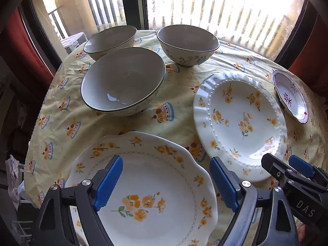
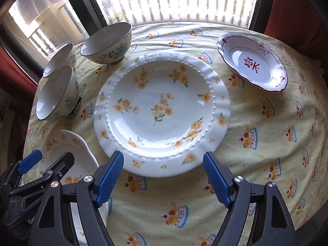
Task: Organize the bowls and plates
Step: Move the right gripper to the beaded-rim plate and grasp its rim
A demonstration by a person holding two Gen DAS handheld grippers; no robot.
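Yellow tablecloth (image 2: 266, 106) covers a round table by a window. Nearest, left gripper (image 1: 166, 182) hovers released over a scalloped plate (image 1: 147, 184); right gripper (image 2: 164, 178) hangs released just before a beaded plate (image 2: 162, 112). Farther back: 3 bowls (image 1: 123, 82) at left, a small dish (image 2: 253, 64) at right.

both grippers hover side by side, jaws spread wide, gripping nothing: left gripper (image 1: 166, 182) and right gripper (image 2: 163, 179) near the table's front edge.
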